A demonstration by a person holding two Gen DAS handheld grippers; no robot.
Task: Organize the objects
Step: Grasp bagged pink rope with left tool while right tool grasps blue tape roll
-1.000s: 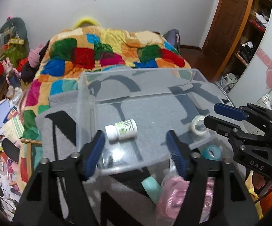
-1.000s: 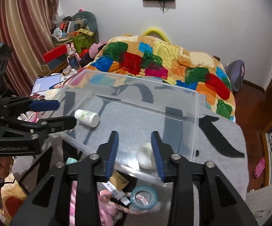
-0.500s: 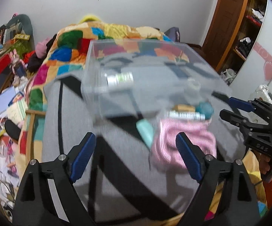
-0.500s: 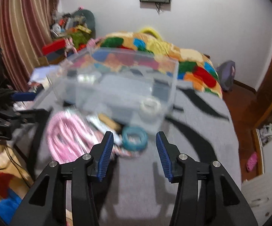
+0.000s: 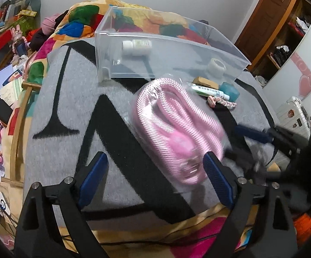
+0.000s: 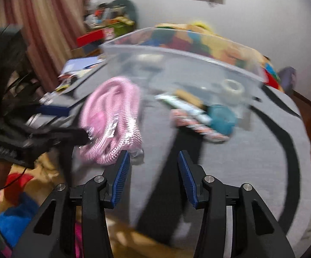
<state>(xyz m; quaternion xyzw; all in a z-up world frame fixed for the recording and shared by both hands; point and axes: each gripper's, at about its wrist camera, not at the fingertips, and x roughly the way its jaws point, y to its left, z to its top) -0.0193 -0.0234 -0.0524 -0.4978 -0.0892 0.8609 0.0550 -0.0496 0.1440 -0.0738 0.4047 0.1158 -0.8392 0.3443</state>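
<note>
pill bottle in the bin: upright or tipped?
Tipped. The bottle lies on its side on the bin floor, white cap pointing left.

Clear glossy plastic bin (image 5: 134, 43); fuzzy matt grey-and-black blanket (image 5: 73, 94); braided pink rope (image 5: 172, 118) in shiny transparent wrap; smooth white plastic bottle (image 5: 136, 46); ribbed blue pads (image 6: 121, 178) on matt black fingers.

A box (image 5: 172, 49) sits on a blanket (image 5: 69, 111). In the box, a bottle (image 5: 136, 46) lies on the left and a tape roll (image 5: 217, 65) on the right. In front of the box lie a rope bundle (image 5: 177, 126), a tube (image 5: 209, 91) and another tape roll (image 5: 230, 89). A quilt (image 5: 78, 19) lies behind.
</note>
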